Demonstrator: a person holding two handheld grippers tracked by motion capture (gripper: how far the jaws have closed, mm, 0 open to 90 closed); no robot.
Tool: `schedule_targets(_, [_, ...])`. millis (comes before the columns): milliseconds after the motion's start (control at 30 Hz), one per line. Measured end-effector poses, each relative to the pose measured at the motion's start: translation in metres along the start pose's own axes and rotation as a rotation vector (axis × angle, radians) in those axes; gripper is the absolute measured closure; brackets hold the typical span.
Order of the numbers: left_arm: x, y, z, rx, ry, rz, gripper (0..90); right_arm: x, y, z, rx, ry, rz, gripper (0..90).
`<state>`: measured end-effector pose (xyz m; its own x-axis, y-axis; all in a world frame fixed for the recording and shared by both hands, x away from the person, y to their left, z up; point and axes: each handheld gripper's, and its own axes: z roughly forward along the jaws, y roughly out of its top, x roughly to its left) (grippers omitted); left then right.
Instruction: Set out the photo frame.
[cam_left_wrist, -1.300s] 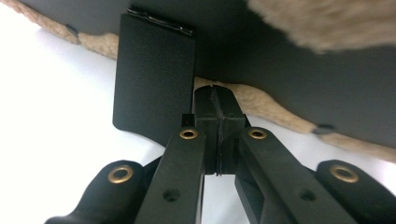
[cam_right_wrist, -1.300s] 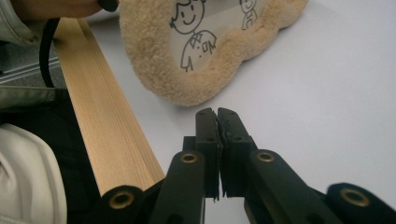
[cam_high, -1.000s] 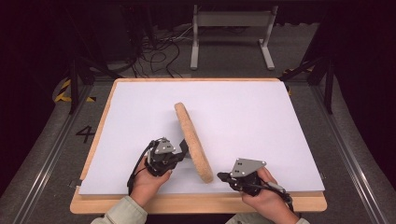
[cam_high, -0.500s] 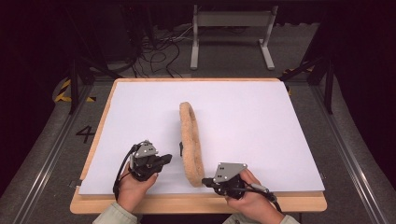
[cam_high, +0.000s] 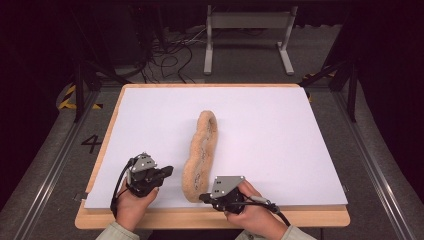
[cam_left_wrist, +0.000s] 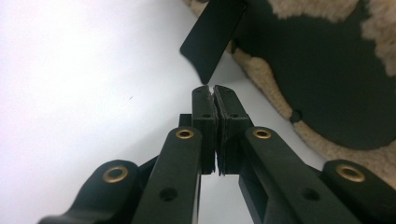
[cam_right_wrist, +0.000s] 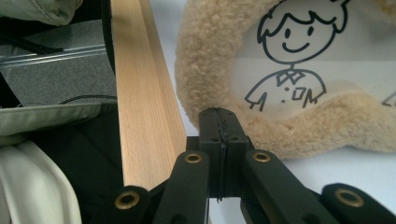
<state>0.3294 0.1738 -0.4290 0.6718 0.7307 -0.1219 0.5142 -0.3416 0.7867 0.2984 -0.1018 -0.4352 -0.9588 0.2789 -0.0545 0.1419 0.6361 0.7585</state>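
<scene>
The white table sheet (cam_high: 280, 125) carries one item: the fleece-edged pouch (cam_high: 201, 155), lying lengthwise at centre, near end close to the front edge. I judge handling either complete or not begun; nothing is gripped. My left gripper (cam_high: 167, 171) sits just left of the pouch, jaws together, empty. My right gripper (cam_high: 202, 198) rests at its near end, jaws together, empty.
</scene>
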Motion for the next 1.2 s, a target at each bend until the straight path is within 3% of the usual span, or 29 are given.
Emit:
schedule_targets(367, [0.001,-0.011,-0.017,-0.025,0.02,-0.028,85.4,0.003,0.016,0.022,-0.009,0.022,-0.007,90.0])
schedule_targets(567, [0.0,-0.019,-0.026,-0.036,0.005,-0.034,81.4,0.004,0.024,0.032,-0.015,0.021,-0.015,88.7])
schedule_targets(600, [-0.002,-0.021,-0.029,-0.038,-0.006,-0.046,80.0,0.003,0.024,0.032,-0.014,0.024,-0.018,87.0])
schedule_targets(733, [-0.005,-0.024,-0.038,-0.082,-0.024,-0.028,73.8,-0.004,0.02,0.023,-0.018,0.003,-0.002,84.3])
schedule_targets(767, [-0.009,-0.025,-0.04,-0.077,-0.053,-0.069,71.9,-0.007,0.019,0.019,-0.022,-0.008,0.005,83.8])
schedule_targets(800, [-0.009,-0.025,-0.042,-0.093,-0.043,-0.039,70.2,-0.011,0.018,0.015,-0.028,-0.021,0.013,83.4])
schedule_targets(933, [-0.018,-0.026,-0.044,-0.106,-0.069,-0.031,59.7,-0.032,0.01,-0.006,-0.055,-0.1,0.075,82.0])
schedule_targets(1033, [-0.022,-0.028,-0.045,-0.104,-0.074,-0.016,57.1,-0.039,0.007,-0.013,-0.063,-0.127,0.096,81.5])
schedule_targets(1133, [-0.024,-0.03,-0.049,-0.113,-0.112,-0.041,51.7,-0.048,0.003,-0.02,-0.07,-0.157,0.119,80.8])
schedule_targets(1200, [-0.025,-0.031,-0.05,-0.111,-0.128,-0.035,49.0,-0.052,0.0,-0.024,-0.07,-0.174,0.132,80.2])
